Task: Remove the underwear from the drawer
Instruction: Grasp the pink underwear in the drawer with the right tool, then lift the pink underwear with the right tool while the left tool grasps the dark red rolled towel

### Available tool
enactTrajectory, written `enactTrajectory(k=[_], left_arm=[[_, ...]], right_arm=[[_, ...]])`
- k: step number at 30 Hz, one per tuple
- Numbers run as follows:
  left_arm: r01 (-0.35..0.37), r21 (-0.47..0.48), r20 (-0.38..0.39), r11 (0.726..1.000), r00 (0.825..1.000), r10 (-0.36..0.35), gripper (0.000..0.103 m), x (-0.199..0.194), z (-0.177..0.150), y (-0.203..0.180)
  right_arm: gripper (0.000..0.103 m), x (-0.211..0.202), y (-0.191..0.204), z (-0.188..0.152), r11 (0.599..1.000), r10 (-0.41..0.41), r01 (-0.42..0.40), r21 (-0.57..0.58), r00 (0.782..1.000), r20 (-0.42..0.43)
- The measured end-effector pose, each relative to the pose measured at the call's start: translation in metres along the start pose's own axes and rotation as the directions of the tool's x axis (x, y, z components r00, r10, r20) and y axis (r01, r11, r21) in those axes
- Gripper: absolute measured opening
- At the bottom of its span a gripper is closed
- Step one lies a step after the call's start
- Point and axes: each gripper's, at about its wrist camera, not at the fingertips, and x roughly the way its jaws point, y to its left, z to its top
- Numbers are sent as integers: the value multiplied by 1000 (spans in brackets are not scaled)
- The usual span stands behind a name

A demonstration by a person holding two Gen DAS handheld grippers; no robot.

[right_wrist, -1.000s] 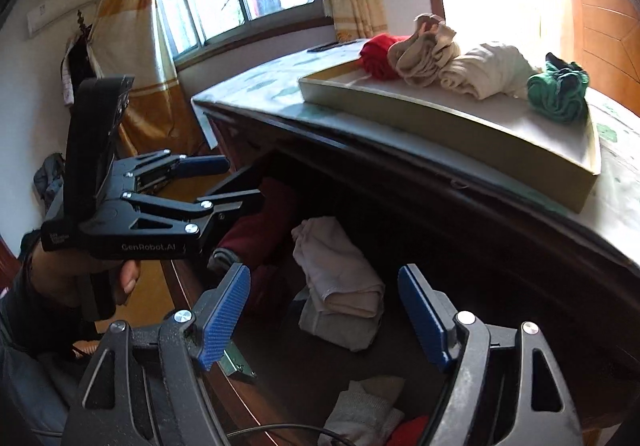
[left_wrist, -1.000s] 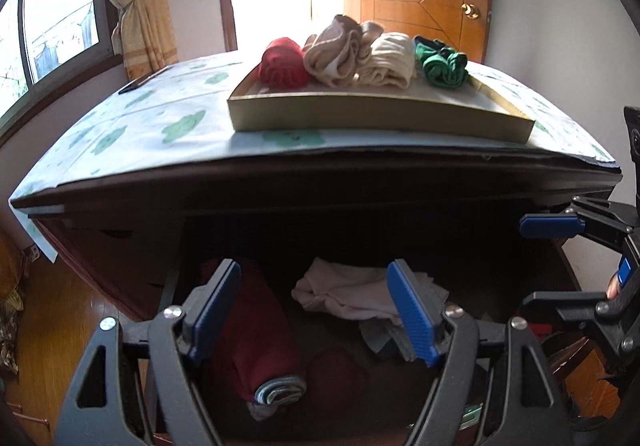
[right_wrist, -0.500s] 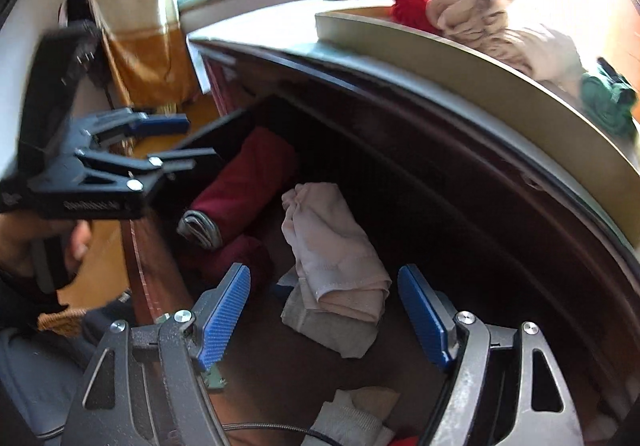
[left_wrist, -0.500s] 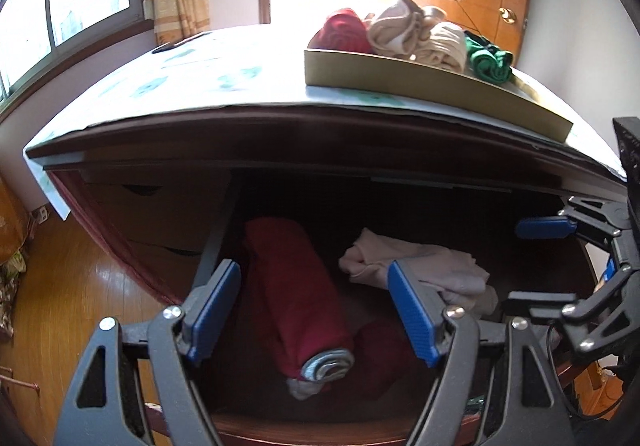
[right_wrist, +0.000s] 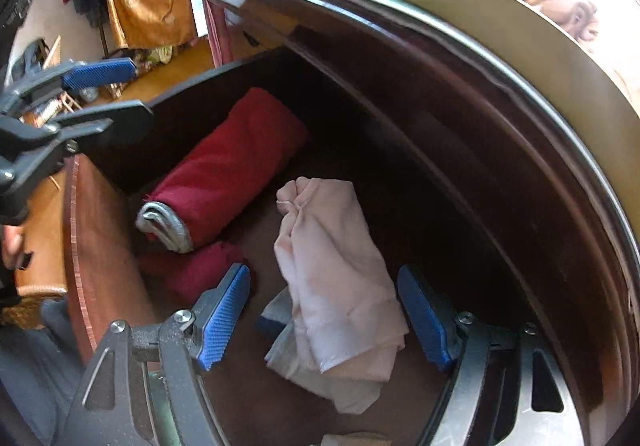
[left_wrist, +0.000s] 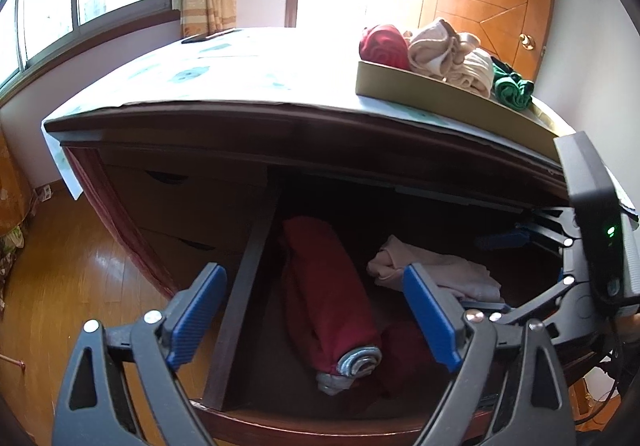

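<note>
Sunlit bedroom, dark wooden desk with its drawer open. Both hand-held grippers have dropped closer: the right hand-held gripper, jaws wide, now straddles the folded pale pink underwear; the left hand-held gripper, also wide, hovers over a red roll. Grasping looks imminent.

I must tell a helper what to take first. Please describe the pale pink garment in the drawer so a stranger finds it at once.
Look into the open drawer under the dark wooden tabletop. The pale pink garment lies folded in the middle, on a grey-white piece, between the open fingers of the right hand-held gripper. Its neighbour, the red roll, is tightly rolled.
</note>
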Motion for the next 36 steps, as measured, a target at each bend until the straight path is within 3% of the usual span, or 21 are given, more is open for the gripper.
enactTrajectory(k=[12,17,20,22,24,31,36], left_arm=[[21,8,-17,1000,1000,-21,92,2,-4,-3],[32,13,-27,999,999,-31,92,4,-5,-4],[42,25,-38,999,998,-41,92,5,-6,-7],[45,35,-46,998,998,-44,92,6,-6,-10],[44,50,-55,998,998,-41,92,8,-6,-13],[41,103,-89,994,995,-32,90,14,-6,-26],[41,130,-146,991,989,-22,89,27,-8,-34]], right_arm=[[77,35,5,12,999,-16,12,-47,996,-86],[61,55,4,21,1000,6,-9,-23,989,-147],[44,62,-1,19,1000,25,-25,2,986,-163],[30,60,-4,17,1000,27,-25,13,988,-150],[25,52,-7,14,998,60,-55,43,991,-119],[22,14,-16,0,989,108,-106,105,994,-13],[20,-6,-26,-17,970,168,-175,170,984,53]])
